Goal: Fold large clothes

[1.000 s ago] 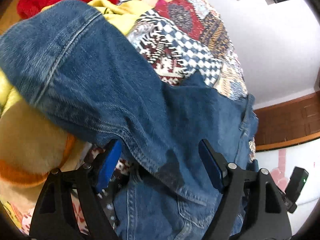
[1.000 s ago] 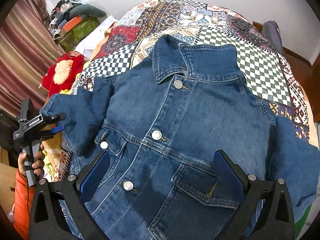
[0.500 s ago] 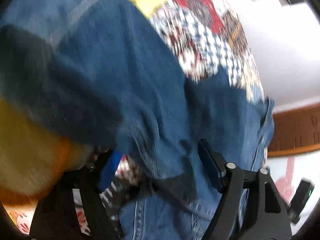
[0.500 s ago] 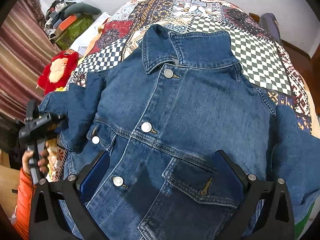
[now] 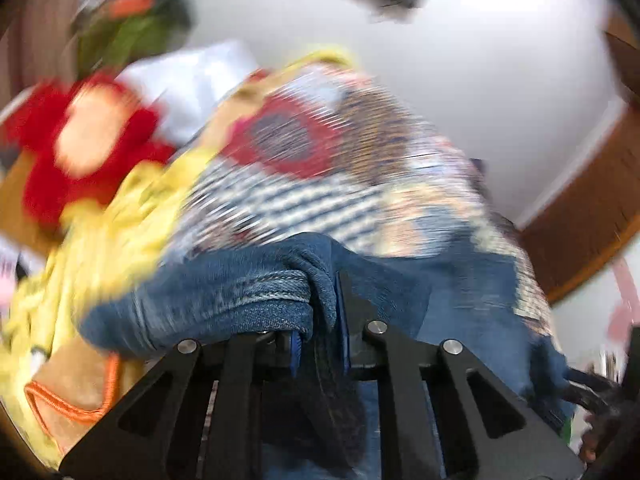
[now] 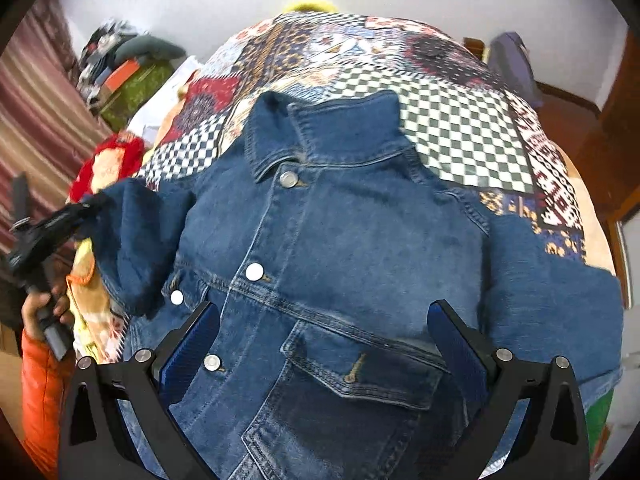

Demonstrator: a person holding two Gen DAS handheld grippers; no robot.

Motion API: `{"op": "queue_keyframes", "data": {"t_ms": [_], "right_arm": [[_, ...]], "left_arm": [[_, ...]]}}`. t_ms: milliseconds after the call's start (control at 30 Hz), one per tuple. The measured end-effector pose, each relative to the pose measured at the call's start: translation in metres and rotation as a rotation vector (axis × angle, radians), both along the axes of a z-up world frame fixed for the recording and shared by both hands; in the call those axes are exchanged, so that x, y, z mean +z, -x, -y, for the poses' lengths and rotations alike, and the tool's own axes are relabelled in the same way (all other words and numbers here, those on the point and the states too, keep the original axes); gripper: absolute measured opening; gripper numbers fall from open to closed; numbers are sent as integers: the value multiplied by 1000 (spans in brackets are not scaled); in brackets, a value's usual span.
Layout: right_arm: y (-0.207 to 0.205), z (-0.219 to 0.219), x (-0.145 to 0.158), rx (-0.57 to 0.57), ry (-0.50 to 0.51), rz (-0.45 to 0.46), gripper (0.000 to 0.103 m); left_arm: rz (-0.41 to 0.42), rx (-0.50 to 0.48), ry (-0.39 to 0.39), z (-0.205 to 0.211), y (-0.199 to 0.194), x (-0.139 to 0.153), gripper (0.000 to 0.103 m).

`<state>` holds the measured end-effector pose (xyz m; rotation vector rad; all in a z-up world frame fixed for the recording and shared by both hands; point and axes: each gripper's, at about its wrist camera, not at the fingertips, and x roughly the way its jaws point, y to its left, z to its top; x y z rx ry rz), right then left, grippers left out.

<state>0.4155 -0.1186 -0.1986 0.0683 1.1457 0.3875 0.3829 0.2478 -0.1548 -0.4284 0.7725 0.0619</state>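
A blue denim jacket [image 6: 340, 248] lies front up, buttoned, on a patchwork bedspread [image 6: 452, 128]. Its sleeve [image 6: 132, 240] at the left edge is lifted off the bed. My left gripper [image 5: 320, 312] is shut on that sleeve's cuff [image 5: 248, 296], which bunches over the blue pads; the same left gripper [image 6: 86, 206] shows in the right wrist view, held by a hand [image 6: 40, 312]. My right gripper [image 6: 320, 344] hangs open above the jacket's lower front, its blue pads either side of a chest pocket [image 6: 360, 364], touching nothing. The other sleeve [image 6: 552, 304] lies flat at the right.
A red plush toy [image 5: 84, 148] and yellow cloth [image 5: 104, 240] lie beside the bed at the left. A pile of clothes and boxes [image 6: 128, 68] sits in the far left corner by a striped curtain [image 6: 36, 128]. White wall stands behind; a wooden door [image 6: 616, 160] at right.
My left gripper closed on the sleeve cuff and rose with it, so the sleeve now lifts off the bed edge. My right gripper slid forward over the jacket front, still open.
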Motion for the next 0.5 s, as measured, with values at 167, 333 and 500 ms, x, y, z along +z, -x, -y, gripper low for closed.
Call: {"op": "queue_keyframes", "data": {"t_ms": [167, 333, 500], "right_arm": [[4, 24, 13, -50, -85, 2, 103], [17, 44, 30, -69, -71, 52, 103], [28, 62, 34, -74, -28, 69, 103]], "left_arm": [[83, -243, -72, 95, -17, 46, 14], [-39, -429, -69, 177, -31, 12, 14], [-222, -549, -55, 226, -26, -47, 15]]}}
